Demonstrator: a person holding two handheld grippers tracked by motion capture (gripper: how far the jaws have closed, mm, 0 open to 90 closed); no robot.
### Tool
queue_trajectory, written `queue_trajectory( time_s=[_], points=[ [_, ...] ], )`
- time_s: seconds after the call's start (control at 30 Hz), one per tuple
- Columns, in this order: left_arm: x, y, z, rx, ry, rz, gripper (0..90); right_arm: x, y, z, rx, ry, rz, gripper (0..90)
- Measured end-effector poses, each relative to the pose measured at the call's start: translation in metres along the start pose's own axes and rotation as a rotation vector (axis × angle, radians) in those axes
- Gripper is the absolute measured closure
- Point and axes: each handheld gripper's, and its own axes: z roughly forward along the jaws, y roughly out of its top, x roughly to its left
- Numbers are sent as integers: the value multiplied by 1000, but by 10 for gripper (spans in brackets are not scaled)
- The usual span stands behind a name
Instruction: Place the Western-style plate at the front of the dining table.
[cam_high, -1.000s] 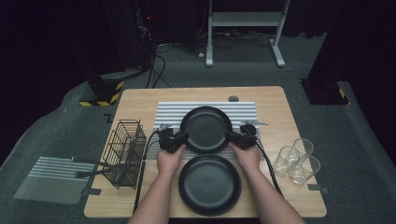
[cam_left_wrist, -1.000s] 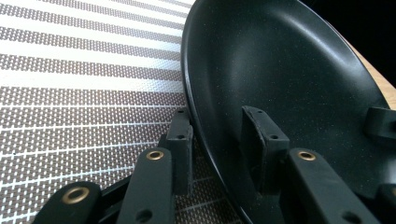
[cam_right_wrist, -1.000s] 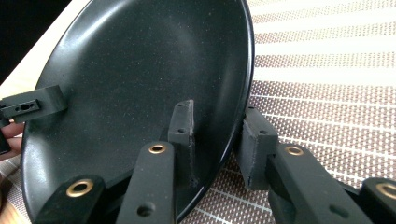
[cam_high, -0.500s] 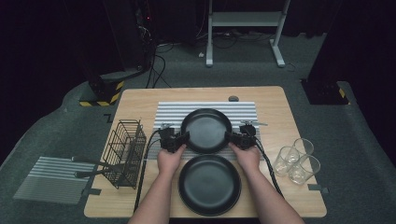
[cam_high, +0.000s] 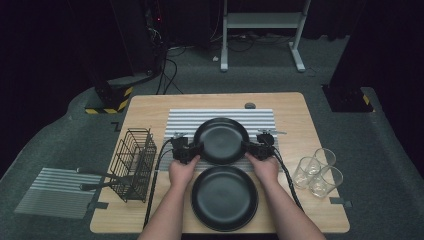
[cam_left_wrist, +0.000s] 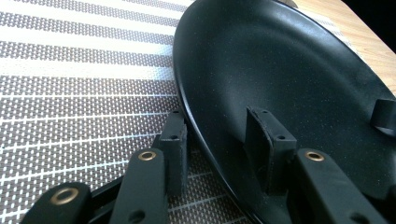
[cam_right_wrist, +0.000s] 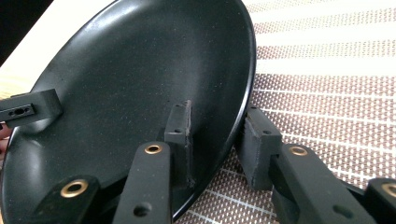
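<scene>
A black plate (cam_high: 221, 140) lies on the striped mat (cam_high: 185, 120) in the middle of the table. My left gripper (cam_high: 197, 148) straddles its left rim and my right gripper (cam_high: 247, 146) its right rim. In the left gripper view the plate (cam_left_wrist: 289, 79) has its rim between the left gripper (cam_left_wrist: 217, 116) pads, with a gap on each side; these jaws have just been opening. In the right gripper view the right gripper (cam_right_wrist: 218, 111) likewise stands around the plate (cam_right_wrist: 140, 79) rim without squeezing it. A second black plate (cam_high: 224, 197) rests nearer, between the forearms.
A black wire basket (cam_high: 132, 162) stands at the table's left edge, with utensil handles (cam_high: 95, 175) sticking out of it. Three clear glasses (cam_high: 317, 170) cluster at the right. Another striped mat (cam_high: 55, 185) lies on the floor to the left.
Both hands stay at the far plate's rims. No shift of plate or grippers shows in the high view.
</scene>
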Motion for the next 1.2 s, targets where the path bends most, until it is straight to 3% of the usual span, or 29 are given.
queue_trajectory(
  time_s=[0.57,0.9,1.13,1.2],
  points=[
    [-2,0,0,6,32,16,608,2,1,0,24,-17,-24,644],
    [-3,-2,-2,-2,46,34,610,2,-3,-8,40,4,-44,618],
    [-3,-1,-4,14,30,7,616,6,-10,-15,41,11,-76,605],
    [-3,-2,-5,24,26,0,615,7,-12,-17,44,20,-65,601]
  ],
)
